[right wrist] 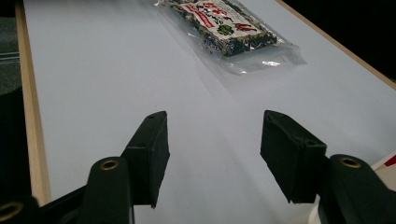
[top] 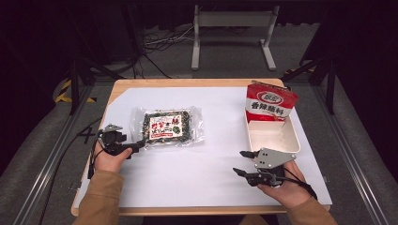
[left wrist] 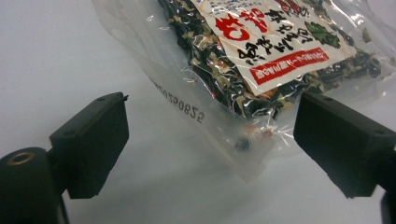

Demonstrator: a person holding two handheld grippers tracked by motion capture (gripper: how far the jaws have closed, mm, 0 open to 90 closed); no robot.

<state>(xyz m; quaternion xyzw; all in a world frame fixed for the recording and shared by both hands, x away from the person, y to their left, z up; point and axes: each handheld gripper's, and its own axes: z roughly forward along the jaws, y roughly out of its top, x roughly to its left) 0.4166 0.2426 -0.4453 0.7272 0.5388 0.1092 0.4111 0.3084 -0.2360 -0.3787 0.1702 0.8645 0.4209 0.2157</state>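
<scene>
High view: clear packet of dried greens (top: 171, 127) lying flat on the white worktop (top: 197, 173), left of centre. Left tool (top: 137, 148) sits at the packet's near-left corner, jaws released and straddling the corner seal without pressing it, as the left gripper view shows. Right tool (top: 242, 162), jaws spread and holding nothing, rests near the white tray (top: 295, 140) containing an upright red pouch (top: 271, 103).
</scene>
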